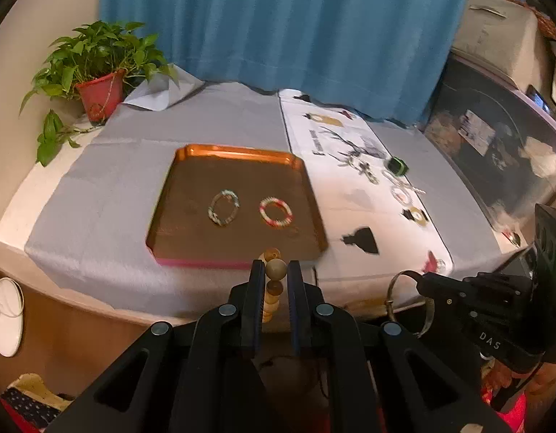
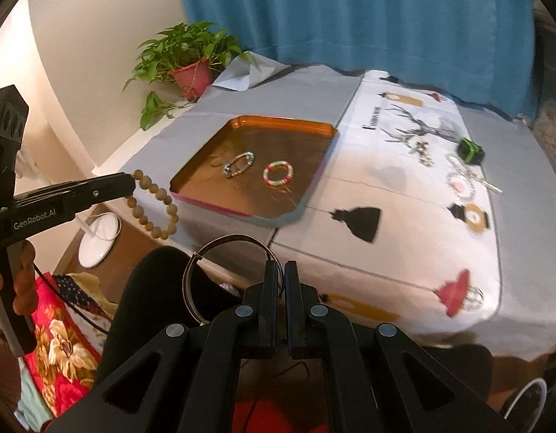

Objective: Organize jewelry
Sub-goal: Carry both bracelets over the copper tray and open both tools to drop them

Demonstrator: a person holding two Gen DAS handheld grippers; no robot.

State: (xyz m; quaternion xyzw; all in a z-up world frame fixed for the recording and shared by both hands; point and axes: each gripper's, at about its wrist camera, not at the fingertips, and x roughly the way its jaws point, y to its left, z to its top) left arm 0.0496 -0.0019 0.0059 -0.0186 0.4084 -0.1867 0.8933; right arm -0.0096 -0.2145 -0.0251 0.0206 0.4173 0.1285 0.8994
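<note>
Left gripper [image 1: 273,270] clamped on bead bracelet [image 2: 155,204], loop dangling free ahead of tray [image 1: 191,158] for a clean drop; right gripper [image 2: 281,270] pinching metal bangle [image 2: 220,249] by its rim, off the table edge; two bracelets [image 1: 224,208] already in tray, more jewelry [image 2: 458,180] waiting on the printed cloth [image 2: 397,223]

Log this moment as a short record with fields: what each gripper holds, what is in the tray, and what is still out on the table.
left gripper: shut on wooden bead bracelet, held short of the tray's near edge
right gripper: shut on metal bangle, held off the table's near edge
tray: copper coloured, on the grey cloth
in tray: pale bead bracelet to the left, red and white bracelet to the right, apart
still on printed cloth: green and black item, several small jewelry pieces, too blurred to name
</note>
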